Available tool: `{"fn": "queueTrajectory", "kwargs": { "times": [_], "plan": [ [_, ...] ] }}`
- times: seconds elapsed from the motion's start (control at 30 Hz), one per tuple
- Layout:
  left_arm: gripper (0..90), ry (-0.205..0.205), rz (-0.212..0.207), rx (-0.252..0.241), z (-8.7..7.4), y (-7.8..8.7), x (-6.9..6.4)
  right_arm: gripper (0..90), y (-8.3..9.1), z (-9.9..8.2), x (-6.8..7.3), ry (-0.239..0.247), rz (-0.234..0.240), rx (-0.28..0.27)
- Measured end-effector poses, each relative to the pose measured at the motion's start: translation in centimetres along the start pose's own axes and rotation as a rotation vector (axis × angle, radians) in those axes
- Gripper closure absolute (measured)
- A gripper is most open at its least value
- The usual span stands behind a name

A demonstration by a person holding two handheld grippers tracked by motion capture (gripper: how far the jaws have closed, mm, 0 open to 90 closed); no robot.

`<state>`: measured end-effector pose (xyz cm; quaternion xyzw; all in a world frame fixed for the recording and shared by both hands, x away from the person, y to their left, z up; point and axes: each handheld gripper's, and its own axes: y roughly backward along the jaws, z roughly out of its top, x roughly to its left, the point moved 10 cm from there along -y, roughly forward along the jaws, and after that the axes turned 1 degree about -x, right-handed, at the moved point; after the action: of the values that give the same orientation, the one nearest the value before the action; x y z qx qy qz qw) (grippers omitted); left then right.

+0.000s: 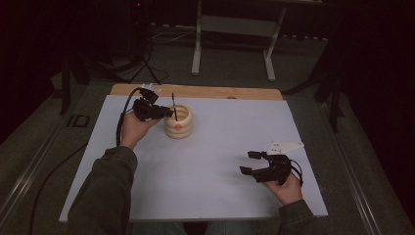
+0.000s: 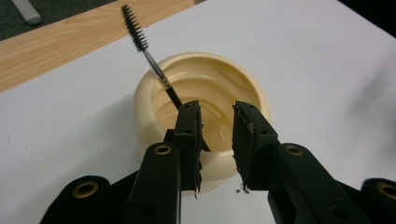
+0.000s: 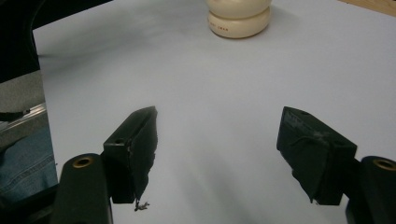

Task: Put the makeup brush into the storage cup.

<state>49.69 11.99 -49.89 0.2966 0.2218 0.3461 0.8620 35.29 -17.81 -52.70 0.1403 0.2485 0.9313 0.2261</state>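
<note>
In the high view, the cup [image 1: 178, 121] is seen standing on the white tabletop [image 1: 210, 161], towards its far left part. A thin brush [image 1: 173, 106] stands in the cup, leaning only a little from upright. The left gripper [image 1: 159, 113] is held level just beside the cup's left wall, aimed at the brush. The right gripper [image 1: 254, 162] is held well apart, near the tabletop's near right corner, so the left hand is much the nearer to the brush.

In the left gripper view, the cup [image 2: 201, 116] lies directly ahead of the fingers [image 2: 189, 135], its near rim under their tips. The brush [image 2: 154, 63] is seen with its bristled head up and away to the upper left; its long axis runs down and to the right into the cup, and its dark handle passes behind the left-hand finger. The fingers are parted by a narrow gap with nothing pinched between them. The handle appears to lie just outside that gap, though contact with the pad cannot be ruled out from this angle.

In the right gripper view, the fingers [image 3: 135, 149] are spread wide above bare tabletop [image 3: 215, 93] and hold nothing. The cup [image 3: 239, 16] is seen far ahead at the top edge.
</note>
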Motion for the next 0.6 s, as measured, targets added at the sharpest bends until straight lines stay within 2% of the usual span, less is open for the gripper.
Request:
{"fn": "queueTrajectory", "kwargs": {
  "times": [0.3, 0.6],
  "plan": [
    [66.5, -0.014, 0.001, -0.012, -0.5, 1.2, -0.5, 27.3, 0.0, -0.2, -0.5, -0.008, -0.017, 0.006],
    [60.3, -0.030, -0.009, -0.024, -1.0, 1.7, -1.7, 26.8, 0.3, -0.4, -1.0, -0.026, -0.039, 0.004]
  ]
}}
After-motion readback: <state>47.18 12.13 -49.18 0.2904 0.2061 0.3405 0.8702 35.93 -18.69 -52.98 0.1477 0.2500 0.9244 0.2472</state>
